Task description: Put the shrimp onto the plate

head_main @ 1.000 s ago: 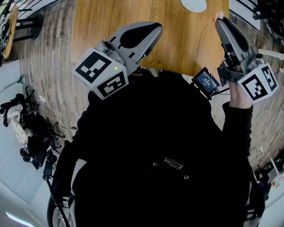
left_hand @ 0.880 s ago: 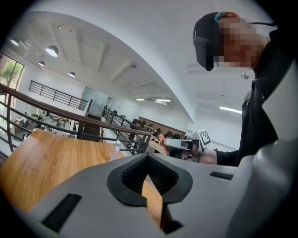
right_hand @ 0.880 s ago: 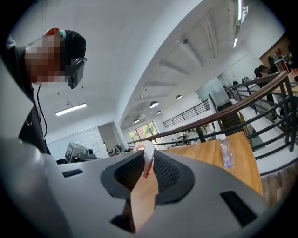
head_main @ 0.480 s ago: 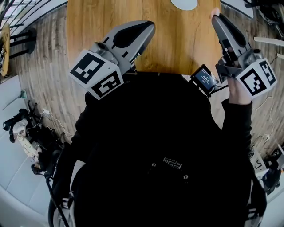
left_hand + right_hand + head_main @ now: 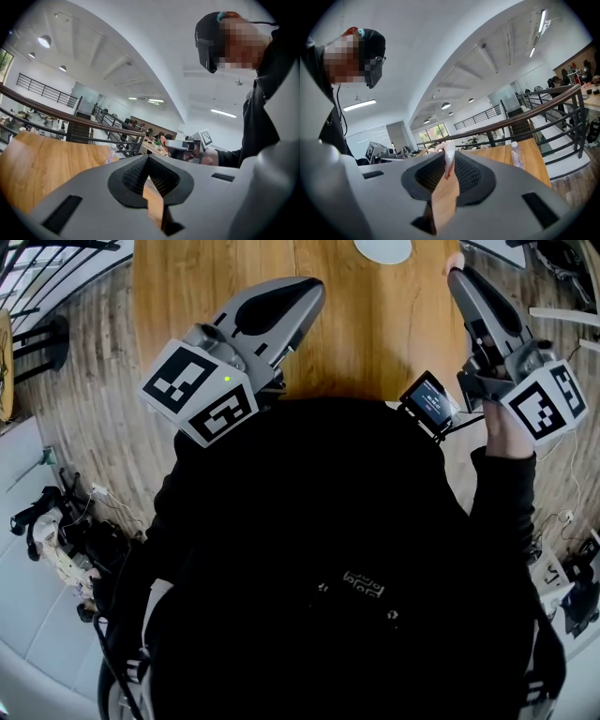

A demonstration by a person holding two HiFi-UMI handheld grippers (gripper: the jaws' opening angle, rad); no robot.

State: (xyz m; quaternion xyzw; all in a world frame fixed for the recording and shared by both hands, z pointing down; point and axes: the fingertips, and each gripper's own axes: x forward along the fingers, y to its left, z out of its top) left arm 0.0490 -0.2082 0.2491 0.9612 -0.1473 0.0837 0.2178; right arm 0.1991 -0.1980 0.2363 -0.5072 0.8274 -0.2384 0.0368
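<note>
A pale pink shrimp (image 5: 448, 161) hangs tail down between the black pads of my right gripper (image 5: 449, 164), which is shut on it. In the head view the right gripper (image 5: 457, 270) is held over the wooden table's (image 5: 375, 334) right side, the shrimp (image 5: 457, 257) peeking out at its tip. The white plate (image 5: 382, 248) lies at the far edge of that view, left of the shrimp. My left gripper (image 5: 314, 287) hovers over the table's near left part. Its jaws (image 5: 148, 157) meet at the tips with nothing between them.
A clear water bottle (image 5: 515, 154) stands on the table (image 5: 529, 154) near a dark railing (image 5: 543, 112). A small lit screen (image 5: 429, 401) is mounted beside the right gripper. Cables and gear (image 5: 56, 540) lie on the floor at left. The person's dark torso fills the lower head view.
The head view has shifted, so table and plate sit further left and higher. Both grippers drifted a little with it. The shrimp stays clamped in the right gripper.
</note>
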